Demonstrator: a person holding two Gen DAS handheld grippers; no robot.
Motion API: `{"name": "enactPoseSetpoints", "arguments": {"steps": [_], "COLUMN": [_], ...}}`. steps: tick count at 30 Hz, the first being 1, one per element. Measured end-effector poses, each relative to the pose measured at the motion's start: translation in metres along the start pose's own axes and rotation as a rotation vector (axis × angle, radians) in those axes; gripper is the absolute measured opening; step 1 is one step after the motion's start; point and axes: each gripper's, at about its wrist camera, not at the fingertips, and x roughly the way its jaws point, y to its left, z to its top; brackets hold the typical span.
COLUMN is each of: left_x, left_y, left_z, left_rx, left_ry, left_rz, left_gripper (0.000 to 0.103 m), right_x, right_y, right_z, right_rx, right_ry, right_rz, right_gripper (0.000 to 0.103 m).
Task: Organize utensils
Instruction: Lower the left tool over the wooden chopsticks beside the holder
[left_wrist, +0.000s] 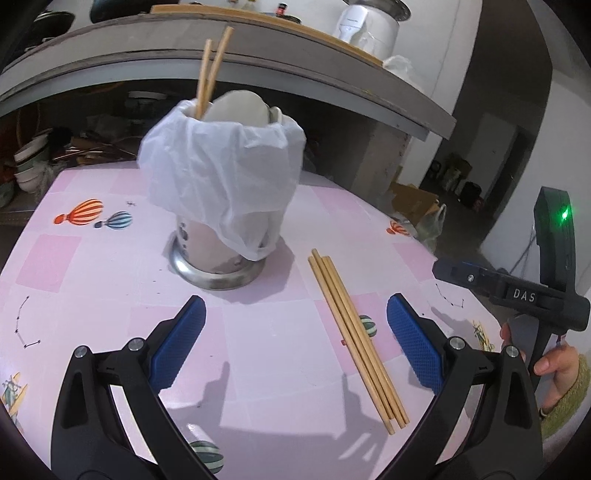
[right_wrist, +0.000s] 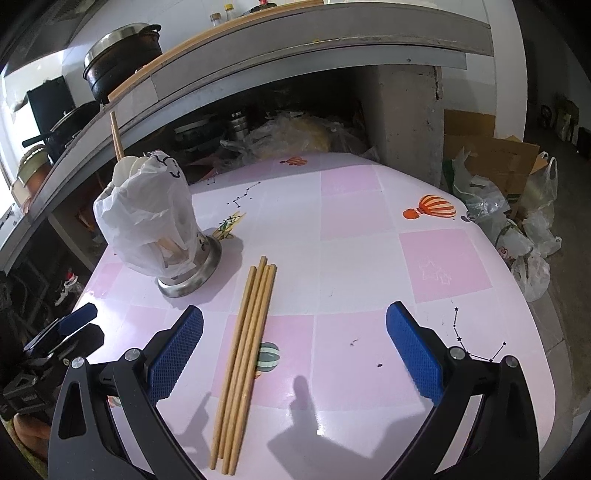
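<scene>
A steel utensil holder (left_wrist: 218, 258) stands on the pink table, draped with a white plastic bag (left_wrist: 221, 177); two chopsticks (left_wrist: 212, 70) and a white spoon (left_wrist: 240, 109) stick out of its top. Several loose wooden chopsticks (left_wrist: 354, 332) lie side by side on the table to its right. My left gripper (left_wrist: 295, 343) is open and empty, just in front of the holder. In the right wrist view the holder (right_wrist: 188, 273) is at the left, the loose chopsticks (right_wrist: 243, 362) lie between the fingers near the left pad, and my right gripper (right_wrist: 295, 347) is open and empty.
The pink table (right_wrist: 369, 221) has balloon prints. A concrete counter (left_wrist: 258, 37) with pots overhangs the far edge; bowls and clutter sit under it. Plastic bags and cardboard (right_wrist: 509, 192) lie on the floor past the table's right edge. The right gripper body (left_wrist: 517, 291) shows at right.
</scene>
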Motion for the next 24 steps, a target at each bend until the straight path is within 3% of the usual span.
{"name": "enactPoseSetpoints", "arguments": {"steps": [9,12,17,22,24], "left_x": [0.028,0.042,0.08,0.12,0.133], "left_y": [-0.028,-0.037,-0.046,-0.046,-0.045], "left_z": [0.005,0.01,0.017,0.022,0.024], "left_rx": [0.159,0.207,0.225,0.198,0.191], "left_ry": [-0.002,0.013,0.092,0.192,0.214], "left_rz": [-0.019,-0.031,-0.031,-0.012,0.008], "left_gripper": [0.093,0.076,0.056,0.027,0.022], "right_x": [0.003,0.002,0.002,0.001,0.0], "right_y": [-0.009,-0.012,-0.017,-0.024,-0.028], "right_z": [-0.001,-0.003,-0.005,-0.007,-0.008], "right_rx": [-0.016,-0.019,-0.01,0.005,0.014], "right_ry": [-0.014,-0.021,-0.019,-0.018,-0.019], "right_rz": [-0.036,-0.039,-0.034,-0.031,-0.028], "right_gripper": [0.097,0.097,0.097,0.097,0.097]}}
